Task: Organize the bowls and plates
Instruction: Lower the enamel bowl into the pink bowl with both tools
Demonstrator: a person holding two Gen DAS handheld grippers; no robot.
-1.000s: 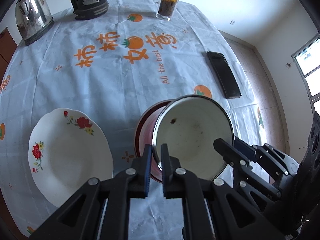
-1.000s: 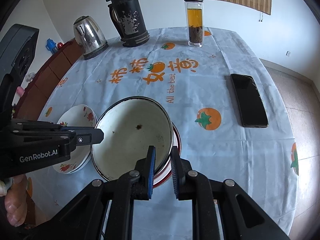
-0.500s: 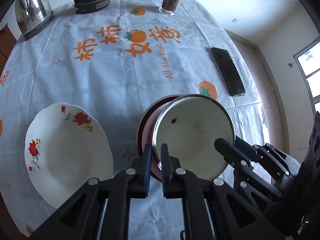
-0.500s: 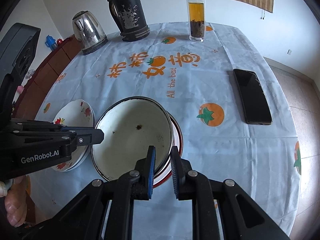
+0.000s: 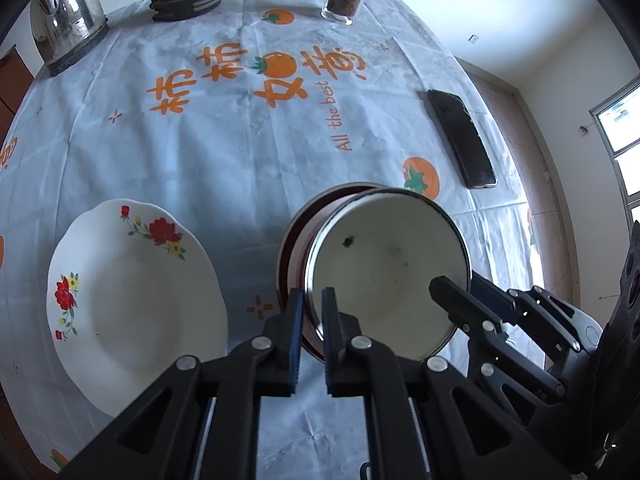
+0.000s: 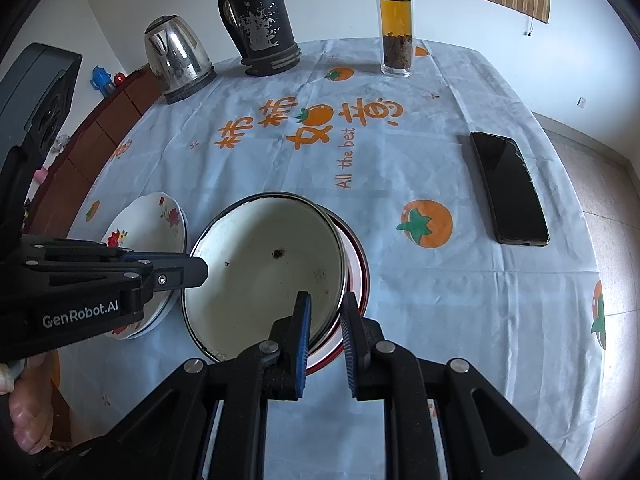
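Observation:
A white enamel bowl [image 5: 388,276] with a dark rim hangs tilted over a red-rimmed dish [image 5: 292,248] near the table's front edge. My left gripper [image 5: 311,300] is shut on the bowl's near-left rim. My right gripper [image 6: 324,300] is shut on the near-right rim of the same bowl [image 6: 264,268], with the red-rimmed dish [image 6: 358,264] showing under it. Each gripper also shows in the other's view: the right gripper [image 5: 452,292] and the left gripper [image 6: 196,268]. A white floral plate [image 5: 132,288] lies to the left of the bowl; in the right wrist view the floral plate [image 6: 156,216] looks stacked on another.
On the printed tablecloth [image 6: 280,140], a steel kettle [image 6: 176,60], a black thermos [image 6: 260,20] and a glass tea bottle [image 6: 396,24] stand at the far edge. A black phone [image 6: 508,188] lies at the right. A person's hand [image 6: 24,408] shows at lower left.

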